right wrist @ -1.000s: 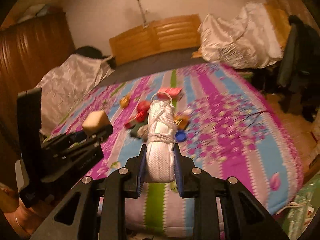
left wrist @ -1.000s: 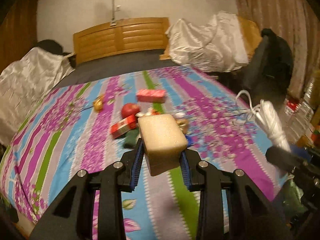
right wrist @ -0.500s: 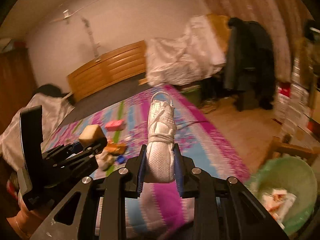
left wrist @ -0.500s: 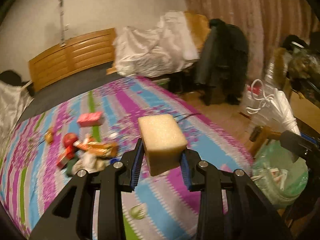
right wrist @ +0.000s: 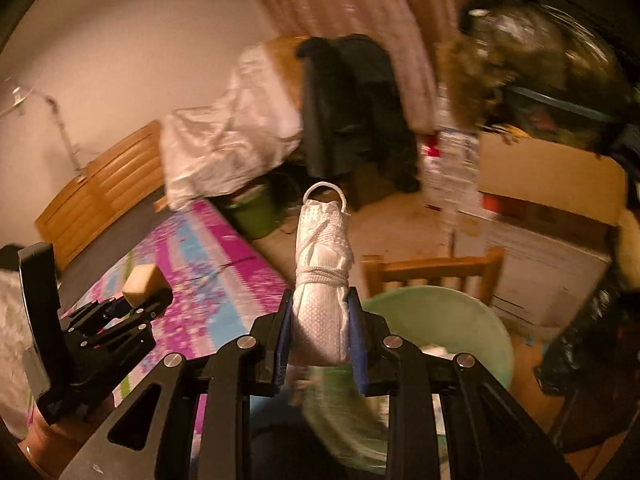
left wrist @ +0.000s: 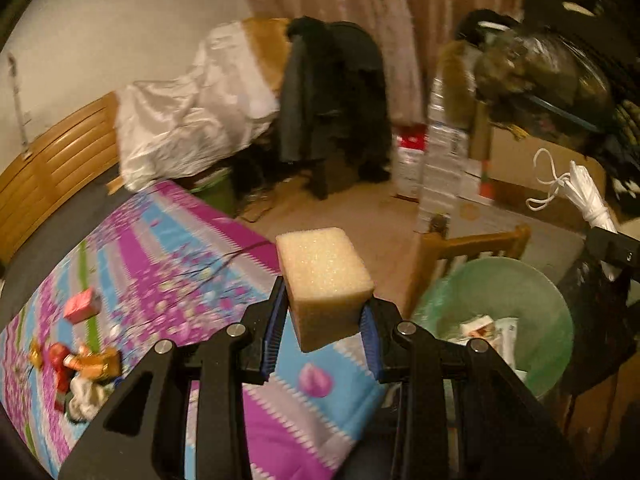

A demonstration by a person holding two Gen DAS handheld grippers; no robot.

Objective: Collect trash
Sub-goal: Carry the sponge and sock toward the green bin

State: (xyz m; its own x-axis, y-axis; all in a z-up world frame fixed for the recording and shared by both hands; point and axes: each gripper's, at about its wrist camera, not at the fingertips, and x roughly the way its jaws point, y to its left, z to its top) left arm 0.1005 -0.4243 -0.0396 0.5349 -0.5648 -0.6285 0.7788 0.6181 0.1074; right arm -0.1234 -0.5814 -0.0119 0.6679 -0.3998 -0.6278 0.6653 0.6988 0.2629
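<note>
My left gripper [left wrist: 322, 332] is shut on a yellow sponge block [left wrist: 324, 280] and holds it above the bed's foot corner. My right gripper [right wrist: 322, 340] is shut on a white cloth bundle tied with cord [right wrist: 322, 276], held over the near rim of a green bin [right wrist: 452, 320]. The green bin [left wrist: 516, 280] holds some paper scraps [left wrist: 486, 328] and stands on the floor beside the bed, to the right of my left gripper. The left gripper with the sponge [right wrist: 142, 278] shows in the right wrist view; the bundle [left wrist: 588, 200] shows at the right of the left wrist view.
A small pile of trash [left wrist: 86, 364] and a pink box [left wrist: 82, 306] lie on the striped bedspread [left wrist: 192, 264]. A wooden chair [left wrist: 472, 248] stands behind the bin. Cardboard boxes [right wrist: 552, 184], a dark coat on a chair [left wrist: 332, 92] and a black bag [right wrist: 592, 344] crowd the floor.
Both grippers have swung right, away from the trash pile on the bed and toward the green bin. Each still holds its item. The bin is now close below the right gripper.
</note>
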